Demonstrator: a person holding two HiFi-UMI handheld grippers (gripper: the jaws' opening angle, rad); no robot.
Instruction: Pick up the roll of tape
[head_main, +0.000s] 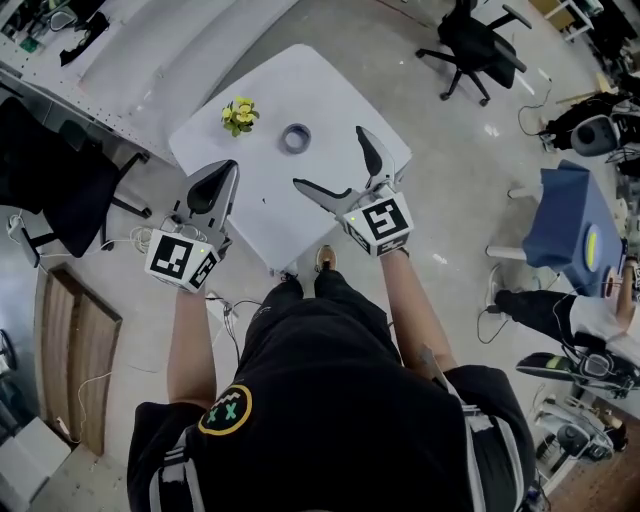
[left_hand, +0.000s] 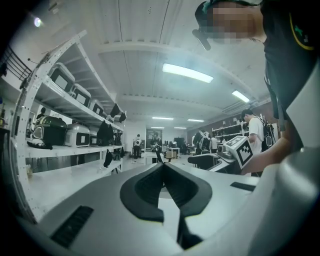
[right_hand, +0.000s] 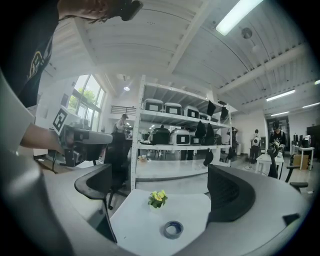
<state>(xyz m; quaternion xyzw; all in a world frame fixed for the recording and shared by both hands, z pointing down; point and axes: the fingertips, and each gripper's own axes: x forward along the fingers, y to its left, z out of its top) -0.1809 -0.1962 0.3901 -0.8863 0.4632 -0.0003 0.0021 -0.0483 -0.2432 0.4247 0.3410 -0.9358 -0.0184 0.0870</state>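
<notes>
approach: right gripper (head_main: 330, 158), jaws wide apart, faces the roll of tape (head_main: 295, 138); left gripper (head_main: 230, 168) closed; next, lower and clamp.

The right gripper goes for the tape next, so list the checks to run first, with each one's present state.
1. Right gripper jaws wide apart: ok.
2. Roll of tape lies flat on the white table, nothing on it: ok.
3. Tape shows ahead in the gap between the right jaws in the right gripper view: ok.
4. Yellow-flowered plant stands apart from the tape: ok.
5. Left gripper shut and empty, off to the side of the tape: ok.
6. Tape free to lift, not stuck down: cannot tell.
</notes>
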